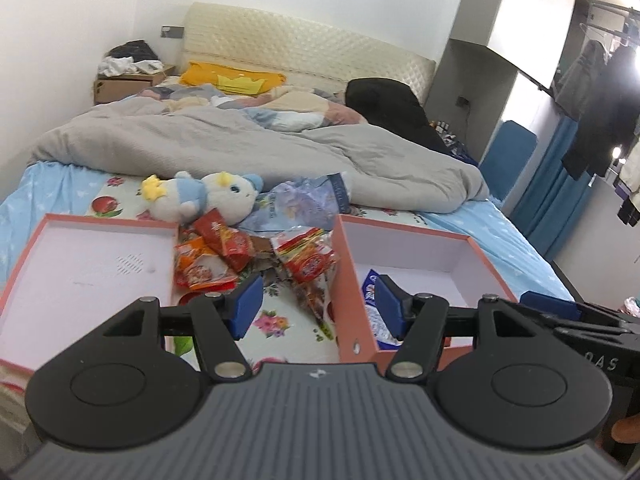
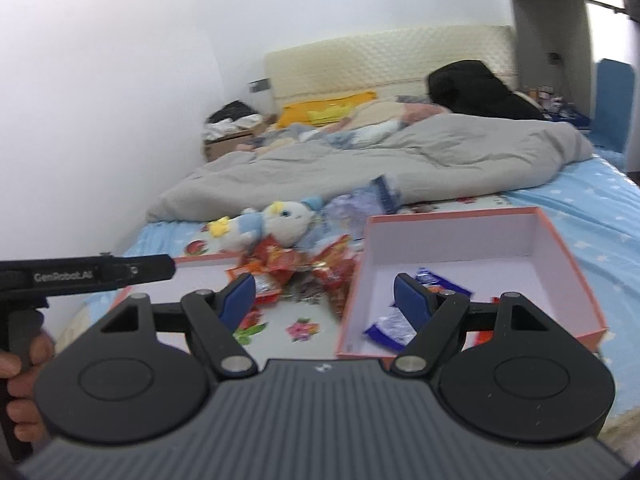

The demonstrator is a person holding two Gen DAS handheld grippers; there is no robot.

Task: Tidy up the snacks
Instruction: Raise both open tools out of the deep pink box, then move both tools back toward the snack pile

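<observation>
A pile of red and orange snack packets (image 1: 248,256) lies on the bed between two pink-rimmed boxes; it also shows in the right wrist view (image 2: 304,272). The left box (image 1: 52,268) holds nothing that I can see. The right box (image 1: 352,280) (image 2: 560,248) holds blue and white snack packets (image 2: 390,330) (image 1: 376,320). My left gripper (image 1: 316,304) is open and empty, held above the bed in front of the pile. My right gripper (image 2: 324,300) is open and empty, above the right box's left wall. The left gripper's body (image 2: 92,274) shows at left in the right wrist view.
A blue and white plush toy (image 1: 208,196) and a crumpled bluish bag (image 1: 304,200) lie behind the pile. A grey duvet (image 1: 240,144) covers the far bed. A black garment (image 1: 392,108) lies near the headboard. A bedside table (image 1: 128,80) stands at the back left.
</observation>
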